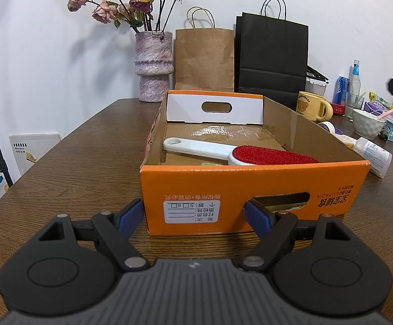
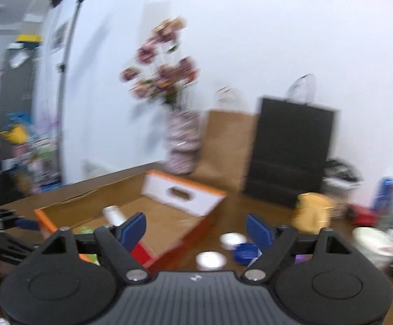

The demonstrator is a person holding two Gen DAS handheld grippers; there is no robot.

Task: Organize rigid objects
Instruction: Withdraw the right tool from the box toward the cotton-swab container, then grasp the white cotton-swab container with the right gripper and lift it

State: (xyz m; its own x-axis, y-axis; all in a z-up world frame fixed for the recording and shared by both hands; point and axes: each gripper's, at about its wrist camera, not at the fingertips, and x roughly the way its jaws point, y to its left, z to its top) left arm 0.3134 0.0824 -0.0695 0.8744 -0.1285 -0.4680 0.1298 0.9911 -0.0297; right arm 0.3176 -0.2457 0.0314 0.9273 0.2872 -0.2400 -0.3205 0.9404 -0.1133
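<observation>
lint brush point(image 1: 239, 155): lay inside orange box point(image 1: 250, 187) on tabletop point(image 1: 88, 162)
left gripper point(image 1: 195, 216): jaws wide, empty
right gripper point(image 2: 196, 230): jaws wide, empty

1. Orange cardboard box point(image 1: 250, 189): open-topped and shallow, standing upright on the wooden counter point(image 1: 74, 162), with a white end panel at its far side that has an oval handle cutout, and a white label on its near orange wall (the print reads upside down).
2. Lint brush point(image 1: 239, 153): white handle with a red bristled pad, lying flat inside the box near the front wall, pad toward the right.
3. Small round tins and a blue lid point(image 2: 246, 252): on the counter just beside the box (too blurred to identify).
</observation>
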